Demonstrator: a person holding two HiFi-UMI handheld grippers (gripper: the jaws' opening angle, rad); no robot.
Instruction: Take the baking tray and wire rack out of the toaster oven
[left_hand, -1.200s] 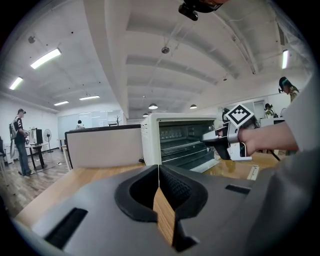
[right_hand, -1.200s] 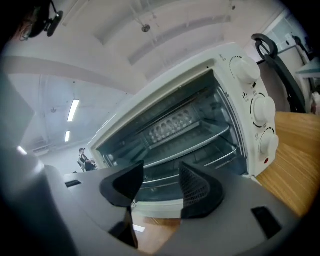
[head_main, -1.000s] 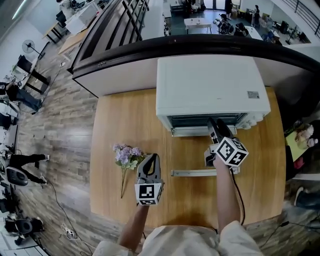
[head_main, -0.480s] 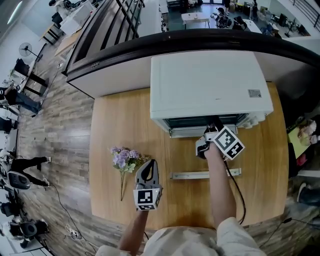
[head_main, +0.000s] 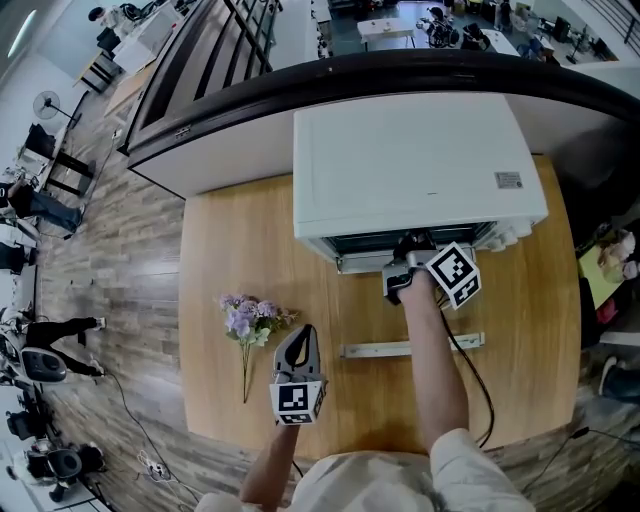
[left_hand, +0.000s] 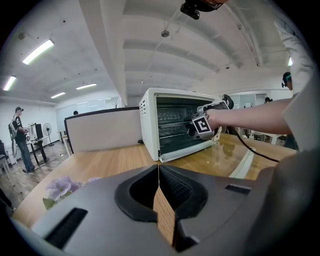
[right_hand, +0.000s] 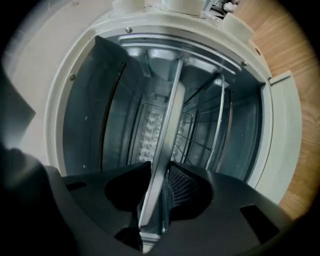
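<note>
The right gripper (right_hand: 157, 200), its jaws just closing onto the baking tray's (right_hand: 167, 135) thin rim inside the toaster oven (head_main: 410, 170) (left gripper (left_hand: 159, 172) pinched together, idle), might slip off if pulled crookedly, jamming the tray.

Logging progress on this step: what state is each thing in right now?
toaster oven door: open, lying flat.
baking tray: inside the oven, rim gripped.
wire rack: inside the oven, not held.
right gripper: jaws just closing, shut on the baking tray.
left gripper: shut, empty.
</note>
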